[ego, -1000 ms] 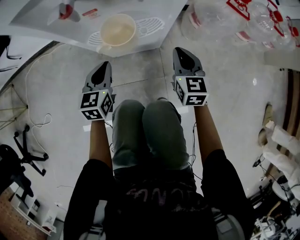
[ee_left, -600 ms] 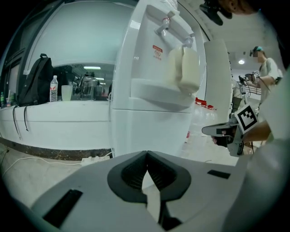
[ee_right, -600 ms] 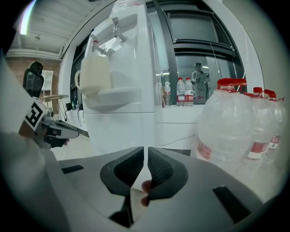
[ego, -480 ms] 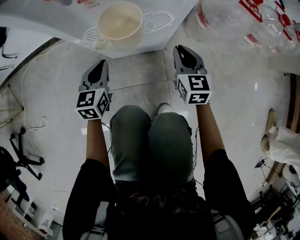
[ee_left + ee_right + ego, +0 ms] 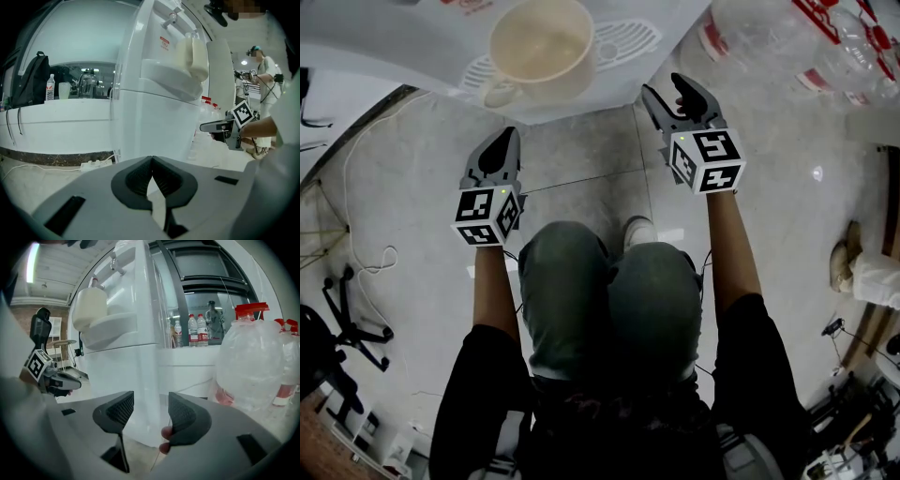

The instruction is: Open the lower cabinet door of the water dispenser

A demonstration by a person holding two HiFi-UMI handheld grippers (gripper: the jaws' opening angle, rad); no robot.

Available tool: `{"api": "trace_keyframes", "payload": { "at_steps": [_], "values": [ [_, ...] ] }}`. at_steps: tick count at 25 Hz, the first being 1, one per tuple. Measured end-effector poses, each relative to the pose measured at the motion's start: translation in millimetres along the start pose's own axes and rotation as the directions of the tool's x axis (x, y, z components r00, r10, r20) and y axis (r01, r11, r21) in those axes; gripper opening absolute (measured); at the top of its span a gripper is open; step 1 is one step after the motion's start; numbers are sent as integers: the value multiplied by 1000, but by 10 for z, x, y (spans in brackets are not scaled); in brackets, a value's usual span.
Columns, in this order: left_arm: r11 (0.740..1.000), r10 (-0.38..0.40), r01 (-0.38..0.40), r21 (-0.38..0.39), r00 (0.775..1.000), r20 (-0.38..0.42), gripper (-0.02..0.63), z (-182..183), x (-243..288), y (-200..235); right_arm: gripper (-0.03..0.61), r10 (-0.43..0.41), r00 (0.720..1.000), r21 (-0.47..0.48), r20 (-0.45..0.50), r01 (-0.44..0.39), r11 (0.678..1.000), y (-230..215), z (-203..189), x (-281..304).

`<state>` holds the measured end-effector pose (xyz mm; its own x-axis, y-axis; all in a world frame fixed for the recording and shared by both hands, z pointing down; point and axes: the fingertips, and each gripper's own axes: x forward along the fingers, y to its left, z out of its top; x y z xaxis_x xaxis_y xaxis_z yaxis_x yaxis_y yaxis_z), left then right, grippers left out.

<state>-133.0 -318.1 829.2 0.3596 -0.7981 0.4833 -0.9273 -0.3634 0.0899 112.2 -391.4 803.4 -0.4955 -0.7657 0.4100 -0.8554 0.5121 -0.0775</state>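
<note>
Two grippers face the water dispenser (image 5: 133, 291). My right gripper (image 5: 150, 399), jaws just opened wide and empty, is nearer the lower cabinet door (image 5: 119, 373), whose upright edge lies ahead. My left gripper (image 5: 151, 159) has its jaws together.

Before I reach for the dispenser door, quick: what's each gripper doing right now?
Left gripper: shut, empty.
Right gripper: open, jaws have just been opening, nothing between them.

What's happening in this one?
A person faces a water dispenser with a gripper in each hand. The right gripper has just been opening its jaws; nothing is between them, and it points at the lower door near its corner. The left gripper is shut and empty. The door looks closed. A cup sits on the dispenser.
</note>
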Motion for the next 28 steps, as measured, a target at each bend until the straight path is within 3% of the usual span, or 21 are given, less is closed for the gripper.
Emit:
{"api": "trace_keyframes", "payload": {
  "at_steps": [8,17,28],
  "values": [
    [1000,14,-14,-2,1000,-12,12,-57,-73,51,253,74,997,8,23,-74,997,43,98,152],
    [1000,-25,25,15,1000,-11,12,-57,-8,-60,250,146,989,3,14,-146,989,78,146,269],
    [999,-33,33,12,999,-5,12,-81,-23,-57,233,120,993,-24,-12,-121,992,87,135,263]
  ]
}}
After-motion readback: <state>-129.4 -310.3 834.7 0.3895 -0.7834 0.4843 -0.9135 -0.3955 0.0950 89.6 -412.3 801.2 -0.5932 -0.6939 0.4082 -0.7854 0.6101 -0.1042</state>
